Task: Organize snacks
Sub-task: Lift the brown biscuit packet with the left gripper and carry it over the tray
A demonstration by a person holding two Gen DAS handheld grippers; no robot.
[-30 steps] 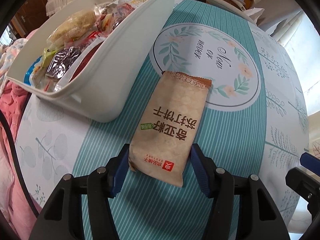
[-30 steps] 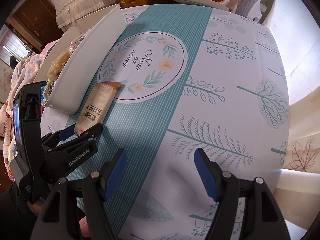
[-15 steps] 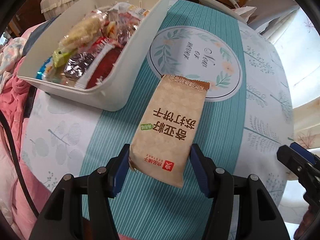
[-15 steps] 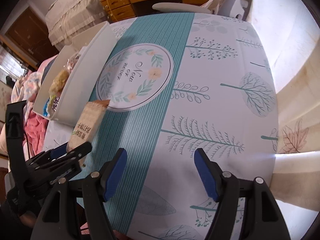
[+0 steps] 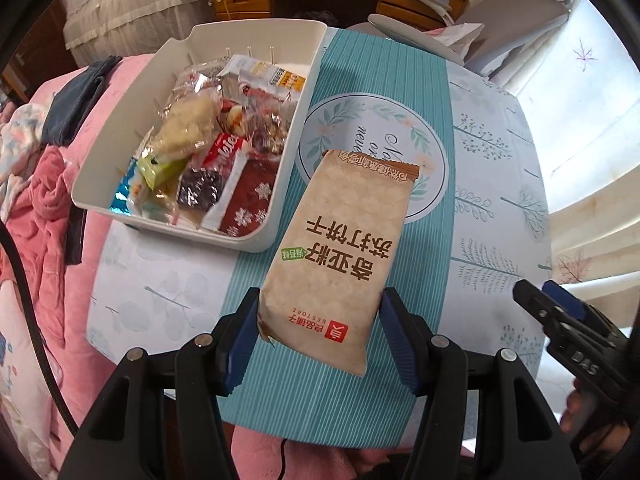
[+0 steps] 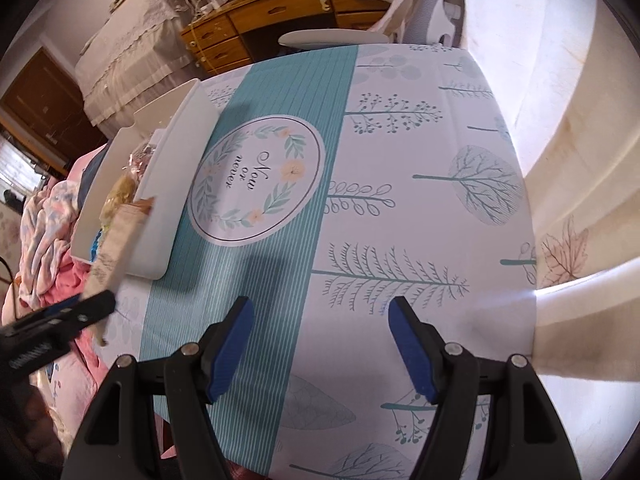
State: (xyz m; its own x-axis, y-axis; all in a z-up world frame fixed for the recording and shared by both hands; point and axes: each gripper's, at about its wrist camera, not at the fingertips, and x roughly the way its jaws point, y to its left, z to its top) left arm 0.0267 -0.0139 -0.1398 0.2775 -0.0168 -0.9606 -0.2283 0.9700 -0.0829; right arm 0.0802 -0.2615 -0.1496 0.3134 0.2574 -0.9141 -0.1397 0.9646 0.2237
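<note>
My left gripper (image 5: pixel 318 330) is clamped on the near end of a tan cracker packet (image 5: pixel 340 256), its blue pads pressing the packet's two long sides. The packet hangs clear of the surface (image 5: pixel 480 208) and reaches away from me, its far end over the round floral print on the cloth. Just to its left stands the white bin (image 5: pixel 298 136), full of mixed snack wrappers; the bin's right wall runs close beside the packet's far left corner. The bin's left wall sits at the surface's left edge, with pink bedding (image 5: pixel 44 208) beyond. The left gripper points steeply down.

My right gripper (image 6: pixel 320 344) stands wide with nothing between its pads, also aimed steeply down, over the near right part of the surface. Ahead of it the cloth is bare out to the far edge and the right edge, so there is plenty of room on that side. In the right wrist view the left gripper and the packet show at the left margin, in front of the bin's near end. A wooden desk (image 6: pixel 280 12) and a chair stand past the far edge.
</note>
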